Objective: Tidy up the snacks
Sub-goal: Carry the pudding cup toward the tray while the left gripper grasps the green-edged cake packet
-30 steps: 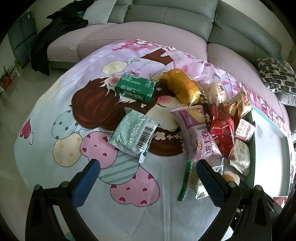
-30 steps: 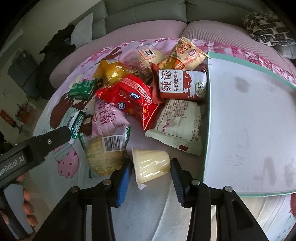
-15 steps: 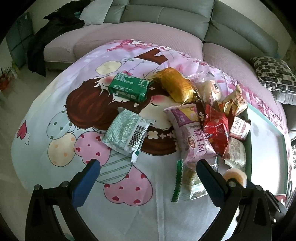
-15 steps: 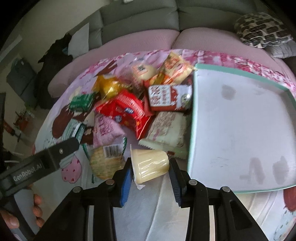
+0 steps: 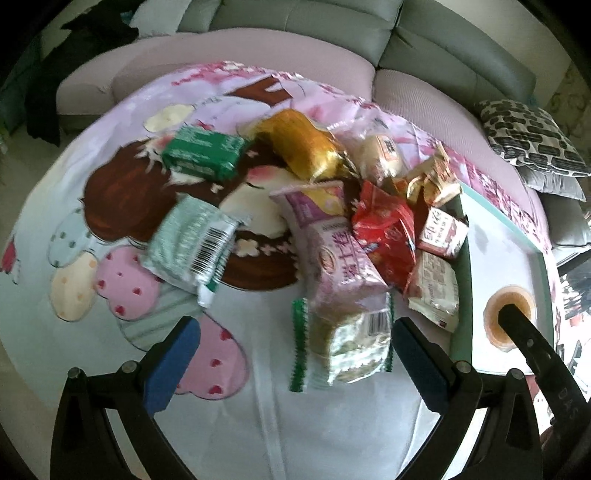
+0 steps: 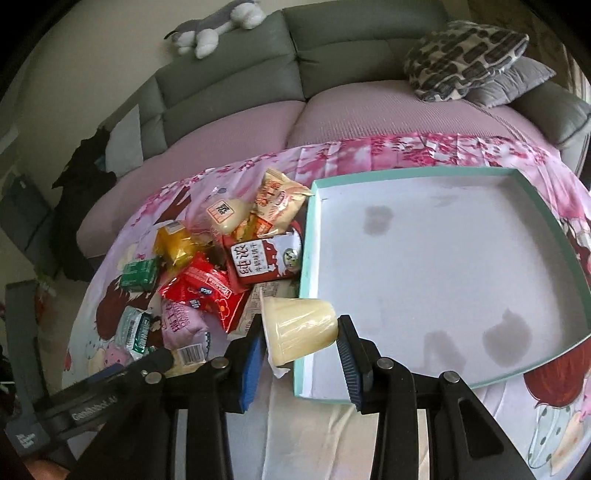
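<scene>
Over the tray's near left corner, right gripper clamps a pale-yellow plastic jelly cup.
Next: lower it inside the teal-rimmed white tray, release; left gripper wide, empty.

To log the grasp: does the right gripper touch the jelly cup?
Touching. The right wrist view shows both pads of the right gripper pressed against the jelly cup.

A grey sofa with mauve seat covers curves behind the cartoon-print cloth. A patterned cushion and a plush toy rest on it
</scene>
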Tool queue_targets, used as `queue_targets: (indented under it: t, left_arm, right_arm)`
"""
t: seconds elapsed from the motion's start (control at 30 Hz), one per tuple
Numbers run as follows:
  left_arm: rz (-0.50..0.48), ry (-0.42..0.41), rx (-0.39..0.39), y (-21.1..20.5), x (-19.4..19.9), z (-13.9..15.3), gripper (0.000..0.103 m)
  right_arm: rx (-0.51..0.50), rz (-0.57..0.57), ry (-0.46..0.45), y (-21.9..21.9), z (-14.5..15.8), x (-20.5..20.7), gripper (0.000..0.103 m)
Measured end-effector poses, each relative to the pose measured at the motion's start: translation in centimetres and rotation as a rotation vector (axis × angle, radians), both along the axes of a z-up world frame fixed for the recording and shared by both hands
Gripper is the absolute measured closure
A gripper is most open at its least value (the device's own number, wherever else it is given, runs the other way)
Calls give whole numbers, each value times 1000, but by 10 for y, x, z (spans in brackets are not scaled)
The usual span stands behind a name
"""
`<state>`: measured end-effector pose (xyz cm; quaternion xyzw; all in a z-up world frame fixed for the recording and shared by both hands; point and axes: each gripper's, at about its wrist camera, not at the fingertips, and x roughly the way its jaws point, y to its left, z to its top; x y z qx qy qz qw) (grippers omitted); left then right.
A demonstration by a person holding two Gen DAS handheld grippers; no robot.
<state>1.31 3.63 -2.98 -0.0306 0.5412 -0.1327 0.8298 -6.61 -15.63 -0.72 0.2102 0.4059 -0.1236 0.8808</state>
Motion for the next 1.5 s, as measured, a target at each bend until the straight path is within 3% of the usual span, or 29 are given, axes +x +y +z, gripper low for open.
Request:
queue_targets:
  t: [0.4,0.63,0.67,0.77,0.83,0.9,1.5]
  left_arm:
    - [-57,59,33,-31,-3,-24,0]
    - [-77,51,50,-38,-9,-28,1]
    - [-80,45,51,-39,-9,-28,4]
    - [-85,49,56,-46,-9,-28,32]
    - [-92,65,59,-45,-6,-28,35]
    - [-97,58,58,-46,-7,-27,48]
    - [-138,-32,15,-50,-14,14,50]
  right_arm:
    - [29,-18,-15,-9,1,-9,62]
    - [40,-26,-17,-11,2,-11,62]
    - [41,-27,-17,-11,1,-11,62]
    - [41,-29,-18,-12,1,-11,62]
    - [39,-28,-17,-11,1,-11,62]
    - [38,-27,-15,-10,1,-10,62]
    - [34,-37,-13,-13,1,-11,62]
